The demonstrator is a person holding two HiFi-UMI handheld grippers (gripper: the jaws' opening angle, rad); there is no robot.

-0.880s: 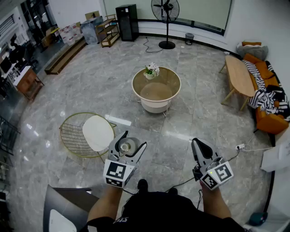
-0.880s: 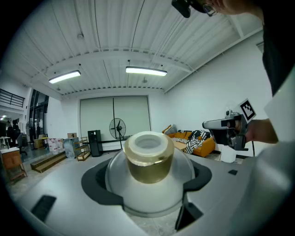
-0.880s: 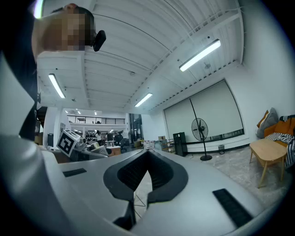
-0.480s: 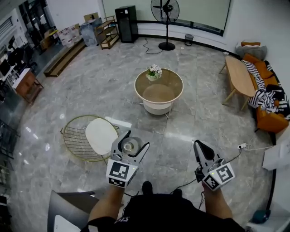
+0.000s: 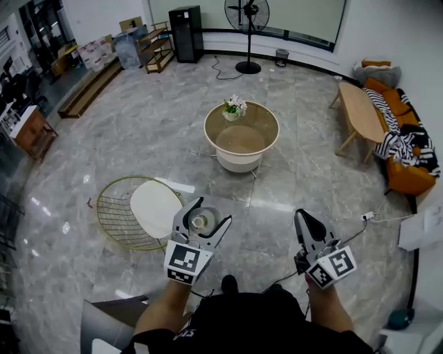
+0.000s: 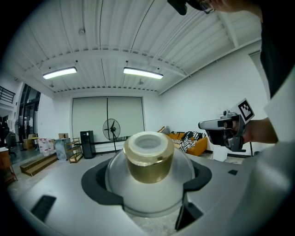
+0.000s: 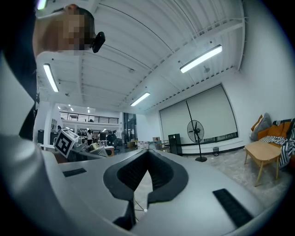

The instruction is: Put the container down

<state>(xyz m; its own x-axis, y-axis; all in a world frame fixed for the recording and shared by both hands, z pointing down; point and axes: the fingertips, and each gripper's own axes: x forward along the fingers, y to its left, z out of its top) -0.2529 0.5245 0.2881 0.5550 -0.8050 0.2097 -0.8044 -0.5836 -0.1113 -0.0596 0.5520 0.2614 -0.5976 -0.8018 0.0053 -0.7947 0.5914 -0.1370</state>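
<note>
A round frosted-glass container (image 5: pixel 199 222) with a gold collar and a white cap sits between the jaws of my left gripper (image 5: pixel 201 209), held above the marble floor in front of the person. In the left gripper view the container (image 6: pixel 148 159) fills the middle, upright, and the wide-spread jaws of the left gripper (image 6: pixel 147 184) press on its sides. My right gripper (image 5: pixel 304 218) hangs to the right at about the same height, shut and with nothing in it. In its own view the right gripper (image 7: pixel 147 154) has its tips together.
A round glass-topped coffee table (image 5: pixel 241 131) with a flower pot (image 5: pixel 234 107) stands ahead. A gold wire side table (image 5: pixel 114 207) with a white disc is at the left. A wooden bench (image 5: pixel 363 114), orange sofa (image 5: pixel 407 176), standing fan (image 5: pixel 247 14) and floor cable (image 5: pixel 377 220) lie farther off.
The left gripper with the container has drifted slightly right and forward. The right gripper has barely moved. Both jaws stand as before.
</note>
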